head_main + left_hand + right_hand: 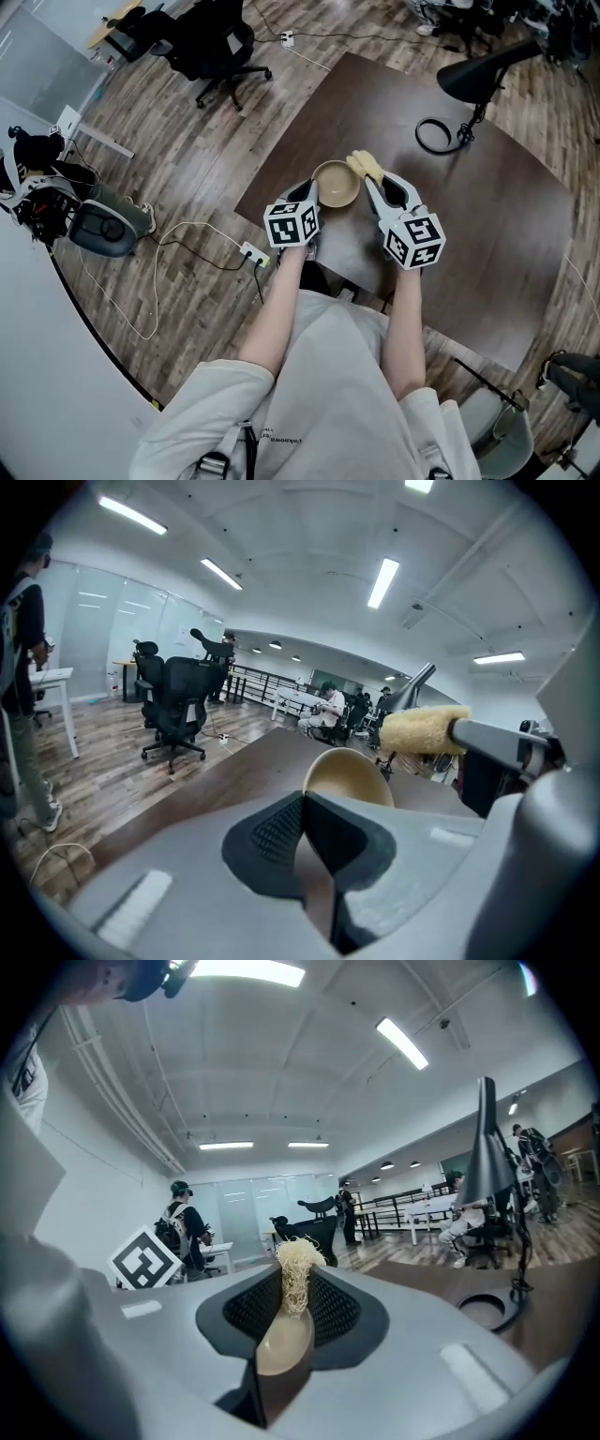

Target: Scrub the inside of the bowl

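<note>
Right now a person stands at the near edge of a dark brown table, holding a tool in each hand. The left gripper has its jaws pressed tight on the rim of a tan bowl. The bowl is tipped up close to that near edge, toward the table's left corner. The right gripper pinches a yellow scrubber between its jaws. The scrubber's fuzzy end pokes out just beside the bowl's right rim. A black lamp stands by the table's far edge.
</note>
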### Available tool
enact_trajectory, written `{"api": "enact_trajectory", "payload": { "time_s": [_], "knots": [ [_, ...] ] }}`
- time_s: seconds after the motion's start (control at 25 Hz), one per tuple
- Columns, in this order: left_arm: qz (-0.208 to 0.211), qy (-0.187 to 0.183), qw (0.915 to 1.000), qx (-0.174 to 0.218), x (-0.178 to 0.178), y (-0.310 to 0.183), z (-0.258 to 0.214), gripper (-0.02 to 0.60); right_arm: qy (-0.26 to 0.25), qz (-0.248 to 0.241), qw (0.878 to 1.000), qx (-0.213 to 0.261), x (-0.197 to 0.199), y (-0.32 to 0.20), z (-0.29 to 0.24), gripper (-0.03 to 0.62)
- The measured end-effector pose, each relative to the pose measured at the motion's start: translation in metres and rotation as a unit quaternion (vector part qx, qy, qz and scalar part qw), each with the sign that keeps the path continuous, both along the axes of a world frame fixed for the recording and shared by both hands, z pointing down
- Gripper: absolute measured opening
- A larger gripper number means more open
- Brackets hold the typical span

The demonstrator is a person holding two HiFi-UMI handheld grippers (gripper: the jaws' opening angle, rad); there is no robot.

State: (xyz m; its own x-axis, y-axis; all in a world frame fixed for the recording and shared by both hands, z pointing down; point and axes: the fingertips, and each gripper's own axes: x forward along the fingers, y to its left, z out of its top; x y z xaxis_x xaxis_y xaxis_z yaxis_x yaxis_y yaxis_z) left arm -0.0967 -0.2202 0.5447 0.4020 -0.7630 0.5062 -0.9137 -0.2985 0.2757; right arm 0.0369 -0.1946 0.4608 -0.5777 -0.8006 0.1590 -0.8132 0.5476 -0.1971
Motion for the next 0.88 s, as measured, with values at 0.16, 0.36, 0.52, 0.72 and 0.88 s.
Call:
{"api": "enact_trajectory", "payload": {
  "time_s": [0.16, 0.36, 0.52, 0.72, 0.88],
  "knots": [
    [-0.020, 0.003, 0.9998, -0.001, -0.012, -0.006, -0.003, 0.006, 0.050, -0.122, 0.991, 0.016, -0.048, 0.017, 0.000, 0.107],
    [0.004, 0.003, 0.9999, 0.009, 0.001, -0.003, -0.013, 0.006, 0.151, -0.149, 0.977, -0.006, -0.073, 0.021, 0.031, 0.107],
    [0.053, -0.037, 0.9978, 0.013, 0.030, 0.007, -0.007, 0.006, 0.190, -0.105, 0.976, -0.013, -0.066, 0.011, 0.044, 0.107],
    [0.092, -0.070, 0.9929, 0.026, 0.047, 0.010, -0.011, 0.006, 0.199, -0.052, 0.978, -0.024, -0.042, 0.005, 0.047, 0.107],
    [0.103, -0.081, 0.9909, 0.033, 0.053, 0.010, -0.012, 0.006, 0.216, -0.033, 0.975, -0.028, -0.030, 0.003, 0.051, 0.107]
  ]
}}
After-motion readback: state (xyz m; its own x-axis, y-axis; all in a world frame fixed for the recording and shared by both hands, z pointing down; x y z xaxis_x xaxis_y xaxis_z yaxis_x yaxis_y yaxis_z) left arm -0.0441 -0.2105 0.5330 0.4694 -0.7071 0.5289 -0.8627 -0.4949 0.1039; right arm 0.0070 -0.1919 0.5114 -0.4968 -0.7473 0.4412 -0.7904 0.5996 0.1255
